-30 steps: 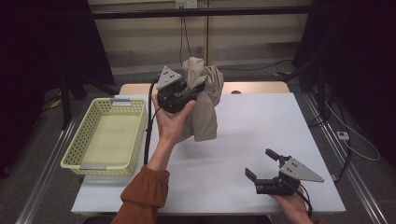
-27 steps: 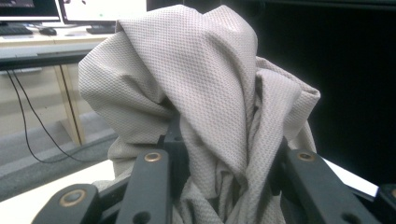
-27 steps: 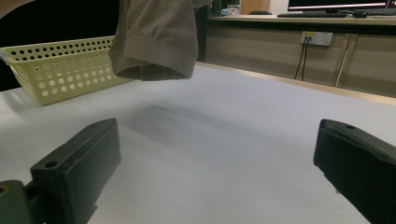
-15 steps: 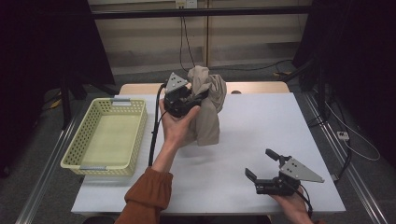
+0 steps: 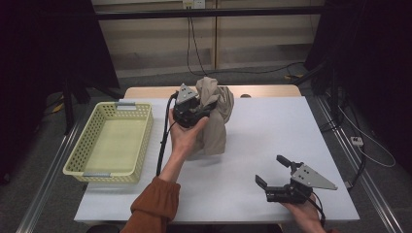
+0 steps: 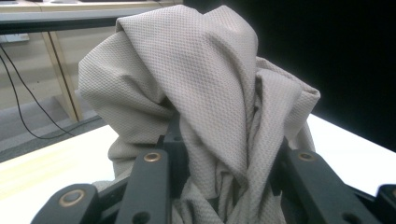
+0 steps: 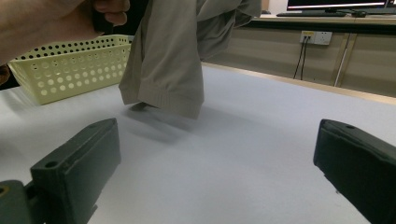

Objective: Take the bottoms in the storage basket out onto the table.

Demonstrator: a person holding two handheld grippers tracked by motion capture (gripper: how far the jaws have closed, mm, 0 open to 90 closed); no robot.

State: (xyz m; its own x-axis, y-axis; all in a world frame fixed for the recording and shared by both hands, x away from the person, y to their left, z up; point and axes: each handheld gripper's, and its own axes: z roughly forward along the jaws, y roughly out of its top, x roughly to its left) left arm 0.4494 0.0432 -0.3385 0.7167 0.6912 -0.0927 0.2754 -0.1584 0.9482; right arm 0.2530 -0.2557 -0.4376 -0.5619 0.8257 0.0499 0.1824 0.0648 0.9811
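A beige knit cloth point(image 5: 216, 116) hangs bunched above the middle of the white table point(image 5: 272, 131), its lower hem just over the surface. My left gripper point(image 5: 204, 109) is shut on the cloth's upper part; in the left gripper view the cloth point(image 6: 205, 93) drapes over and between the black jaws. The hem of the cloth point(image 7: 163, 79) hangs a little above the table in the right gripper view. Near the front right edge my right gripper point(image 5: 272, 171) rests low with its jaws wide apart and nothing between them.
A pale yellow perforated basket point(image 5: 80, 148) stands at the table's left side, and it shows as a yellow basket point(image 7: 65, 65) in the right gripper view. Cables run along the floor behind the table. A metal rail frames both sides.
My left gripper has come down with the cloth, so the hem now hangs close to the table. The right gripper has stayed where it was.
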